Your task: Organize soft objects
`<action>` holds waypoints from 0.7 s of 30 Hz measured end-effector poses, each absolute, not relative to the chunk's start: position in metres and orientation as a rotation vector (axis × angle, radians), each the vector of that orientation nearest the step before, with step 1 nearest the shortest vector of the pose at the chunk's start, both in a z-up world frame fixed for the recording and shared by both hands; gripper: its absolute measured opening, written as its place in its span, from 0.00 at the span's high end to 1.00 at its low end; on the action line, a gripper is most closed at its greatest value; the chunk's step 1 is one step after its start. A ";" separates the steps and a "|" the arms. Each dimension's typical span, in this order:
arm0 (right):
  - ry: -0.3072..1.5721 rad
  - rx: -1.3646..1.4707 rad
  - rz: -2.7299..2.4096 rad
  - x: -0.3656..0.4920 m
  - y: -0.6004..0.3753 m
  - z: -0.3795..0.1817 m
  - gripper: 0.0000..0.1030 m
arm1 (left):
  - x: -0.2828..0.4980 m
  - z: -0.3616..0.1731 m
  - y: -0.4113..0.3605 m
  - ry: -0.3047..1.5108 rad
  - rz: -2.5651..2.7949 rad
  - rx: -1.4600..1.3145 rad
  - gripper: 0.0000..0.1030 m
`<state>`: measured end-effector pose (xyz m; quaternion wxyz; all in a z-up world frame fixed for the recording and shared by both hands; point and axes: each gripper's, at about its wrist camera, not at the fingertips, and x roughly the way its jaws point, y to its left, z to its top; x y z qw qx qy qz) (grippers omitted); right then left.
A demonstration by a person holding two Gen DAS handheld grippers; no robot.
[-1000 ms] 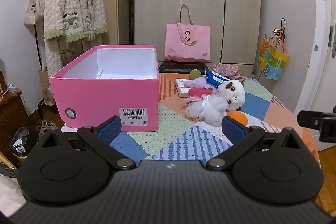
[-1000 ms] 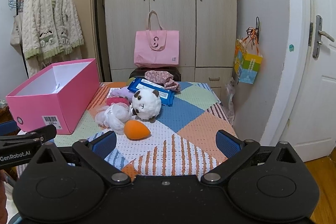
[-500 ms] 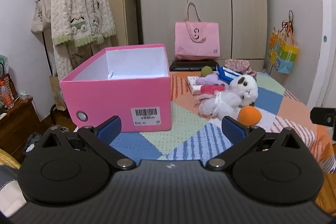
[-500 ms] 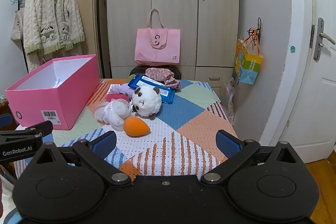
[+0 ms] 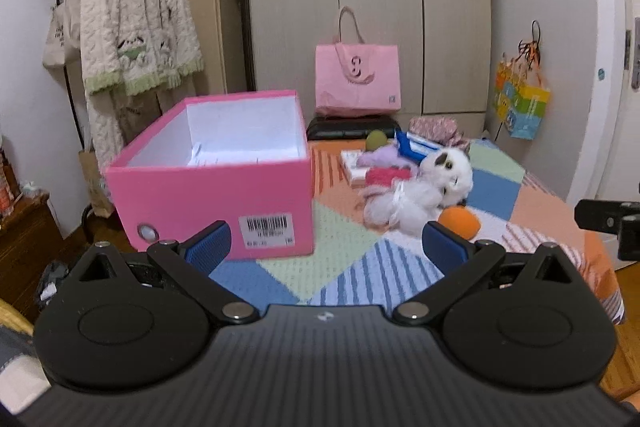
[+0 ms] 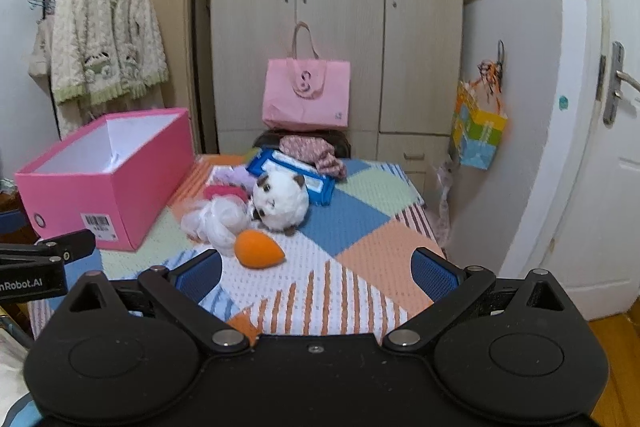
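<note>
An open pink box (image 5: 224,183) (image 6: 108,183) stands on the left of the patchwork table cover (image 5: 352,267) (image 6: 360,259). To its right lies a heap of soft things: a white plush animal (image 5: 448,173) (image 6: 280,201), a white mesh puff (image 5: 400,207) (image 6: 216,221), an orange teardrop sponge (image 5: 458,221) (image 6: 258,255), a pink item (image 5: 382,175) (image 6: 222,191) and a lilac item (image 5: 378,159) (image 6: 236,175). My left gripper (image 5: 326,245) is open in front of the box. Short of the sponge, my right gripper (image 6: 316,271) is open and holds nothing.
A blue wipes pack (image 6: 296,175) and patterned cloth (image 6: 314,151) lie at the table's back, with a green ball (image 5: 377,139). A pink tote bag (image 6: 306,101) stands before the wardrobe. A cardigan (image 5: 136,39) hangs left. A door (image 6: 616,167) is at the right.
Both grippers have risen and drawn a little closer to the table, so the box and soft heap sit lower and larger. Both stay open; nothing on the table has moved.
</note>
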<state>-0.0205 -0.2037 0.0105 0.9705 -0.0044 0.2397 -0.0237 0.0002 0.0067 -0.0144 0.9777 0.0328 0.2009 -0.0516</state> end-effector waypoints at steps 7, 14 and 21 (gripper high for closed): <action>0.501 -0.025 0.009 -0.008 -0.213 0.018 0.01 | 0.008 0.009 0.002 0.352 -0.086 0.114 0.00; 0.488 -0.028 0.121 0.005 -0.218 0.015 0.01 | 0.027 0.017 -0.008 0.323 -0.103 0.158 0.00; 0.393 -0.056 0.218 0.030 -0.222 -0.017 0.01 | 0.056 0.004 -0.027 0.347 -0.180 0.155 0.01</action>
